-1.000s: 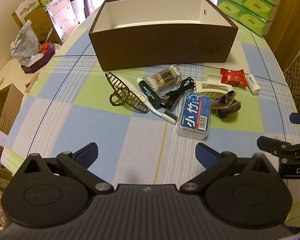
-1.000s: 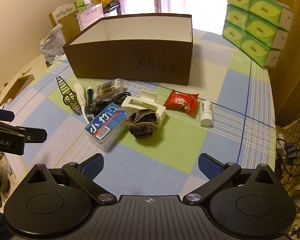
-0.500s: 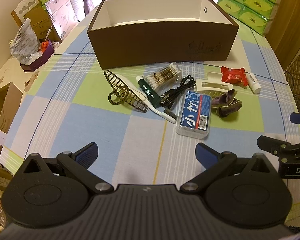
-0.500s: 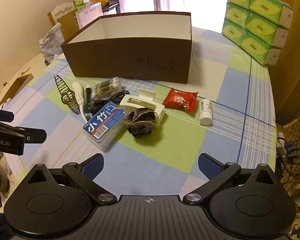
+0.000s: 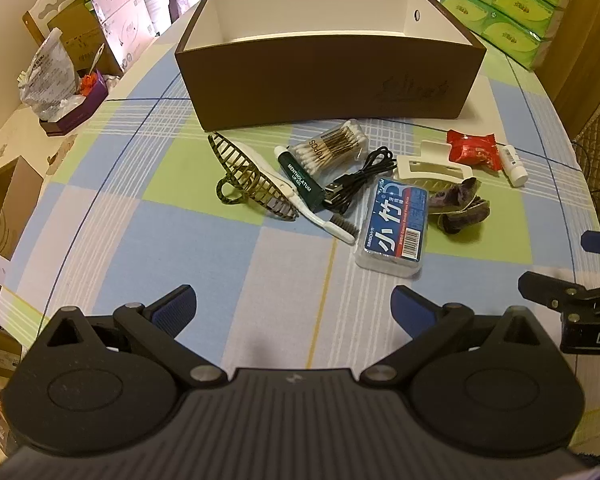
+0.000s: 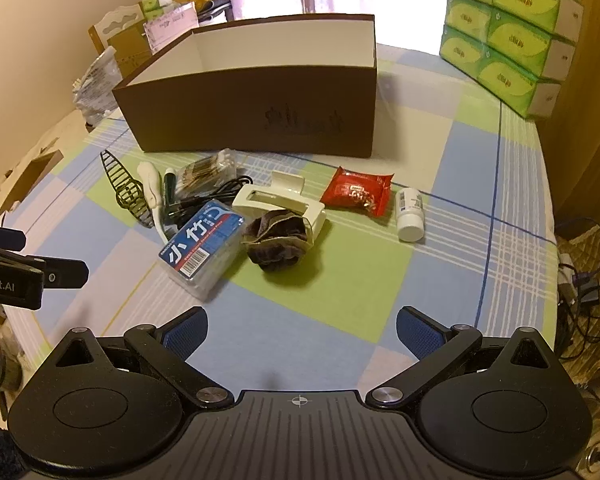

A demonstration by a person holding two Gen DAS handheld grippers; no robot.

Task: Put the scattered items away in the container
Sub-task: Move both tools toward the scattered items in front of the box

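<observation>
Left gripper (image 5: pixel 294 305) & right gripper (image 6: pixel 302 328) both spread wide, nothing held, each above the near part of the checked blue/green/white cloth-covered worktop (image 6: pixel 452 184). Open brown cardboard box w/ white inside (image 6: pixel 260 120) stands behind the scattered items, looks empty as far as visible. In front of it, L to R in right wrist view: olive comb-shaped hair clip (image 6: pixel 124 190), white toothbrush (image 6: pixel 152 196), dark green lip-balm tube (image 6: pixel 170 190), pack of cotton swabs (image 6: pixel 208 168), black USB cable (image 6: pixel 216 196), clear case w/ blue label (image 6: pixel 202 248), white claw clip (image 6: pixel 280 200) touching a dark brown scrunchie (image 6: pixel 278 240), red snack packet (image 6: pixel 356 192), small white bottle (image 6: pixel 410 214) on its side. Green tissue packs (image 6: pixel 508 32) stacked far right.
</observation>
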